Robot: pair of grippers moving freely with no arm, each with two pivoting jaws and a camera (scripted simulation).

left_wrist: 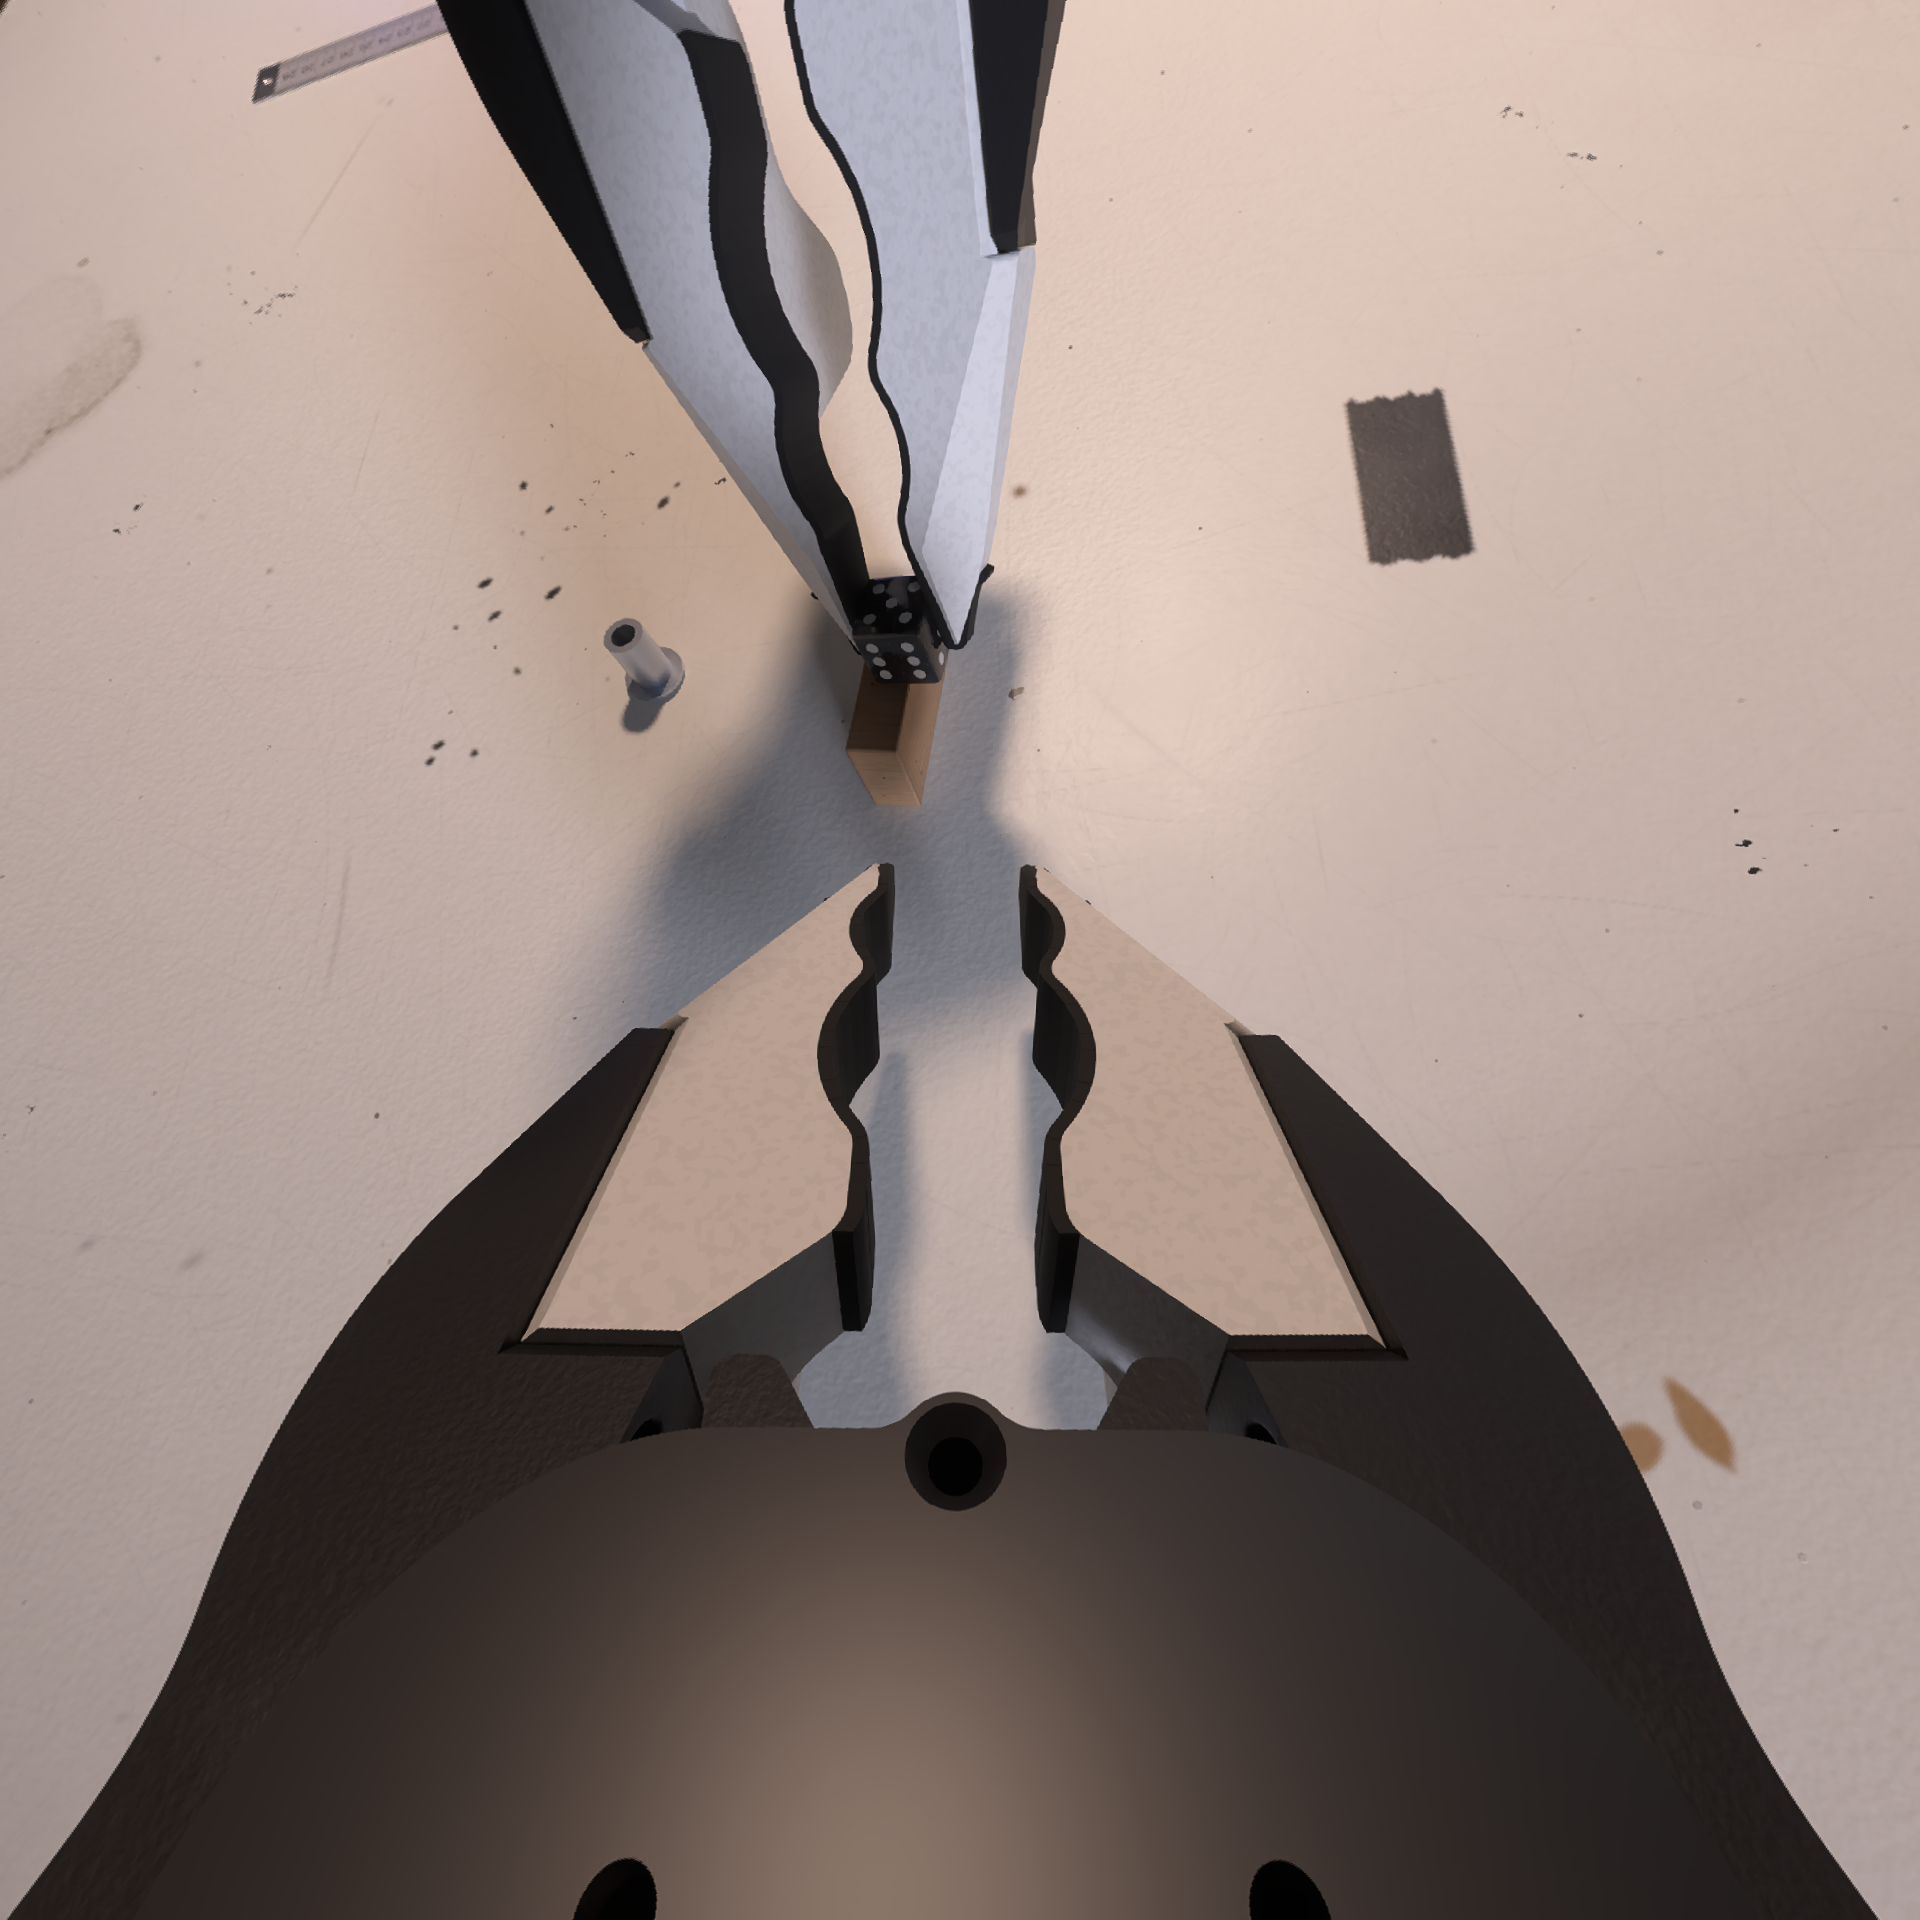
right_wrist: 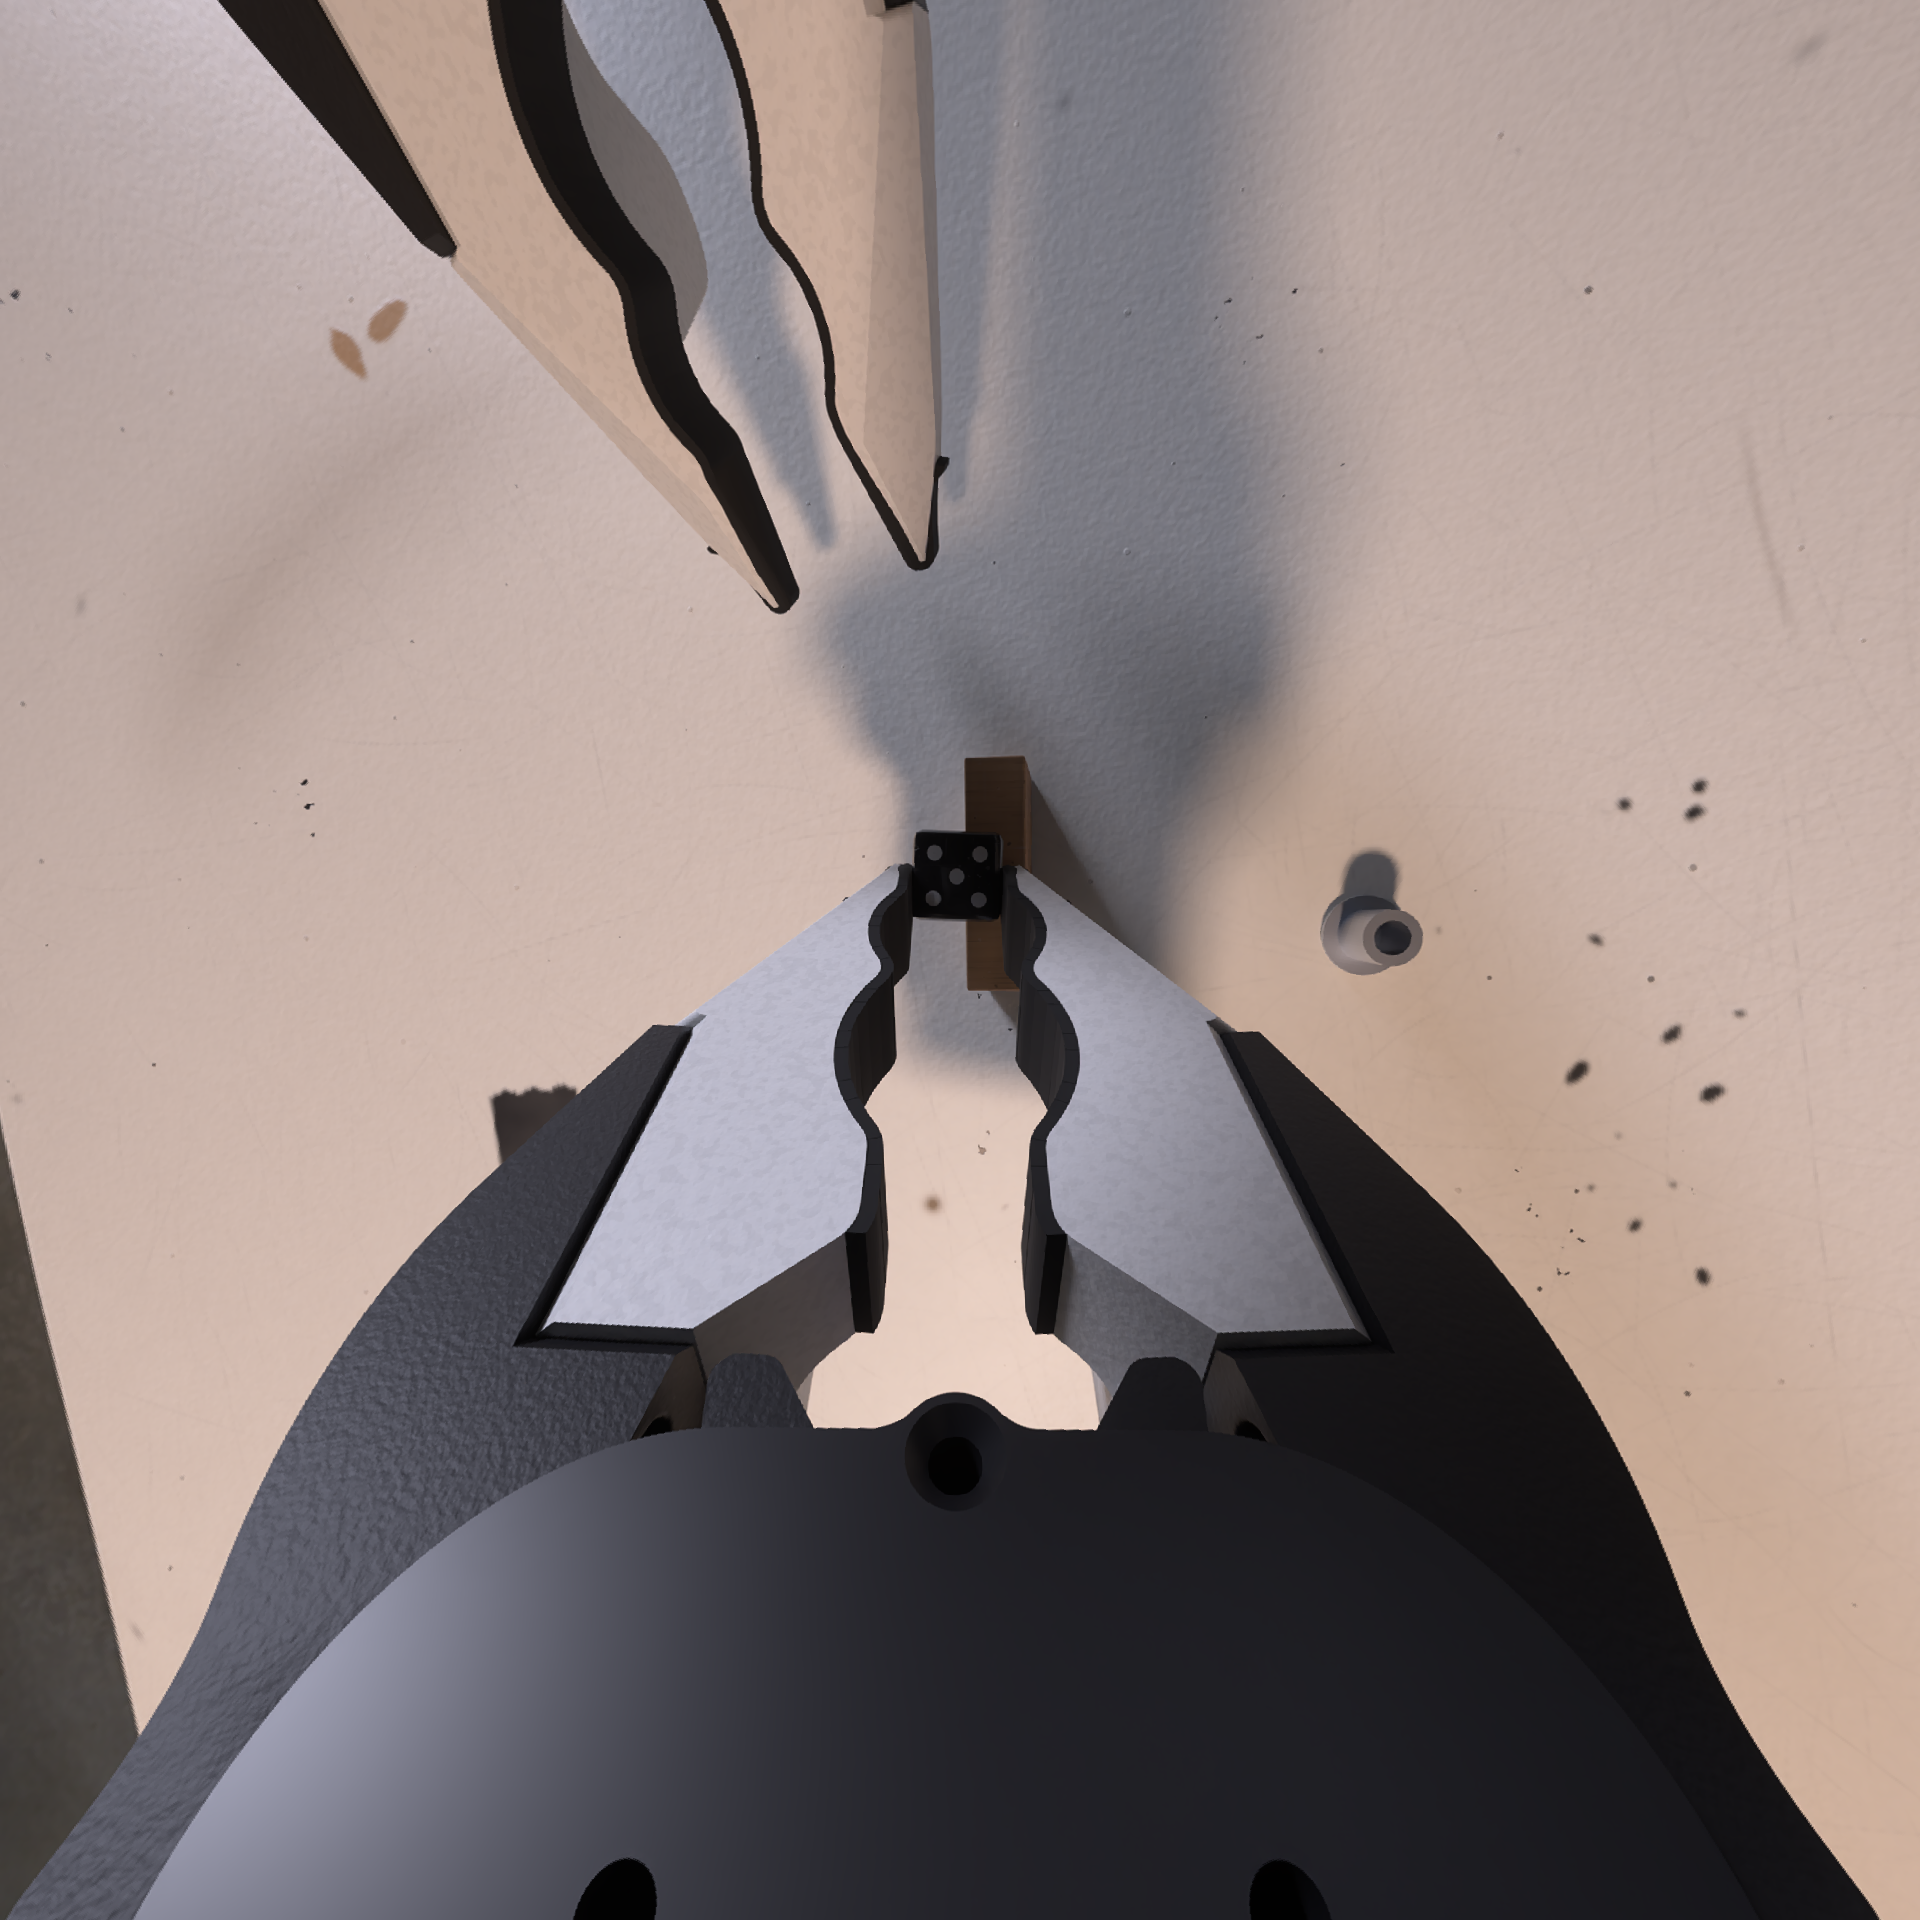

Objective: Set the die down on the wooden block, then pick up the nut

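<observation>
My right gripper is shut on a black die with white pips and holds it above the near end of a small wooden block lying on the table. In the left wrist view the die sits between the right gripper's white fingertips, over the far end of the block. My left gripper is open and empty, a little short of the block. A grey flanged nut stands left of the block; it also shows in the right wrist view.
A dark tape patch lies on the pale table to the right. A metal ruler lies at the far left. Dark specks and stains mark the surface. The left gripper's tan fingers hang over the far side in the right wrist view.
</observation>
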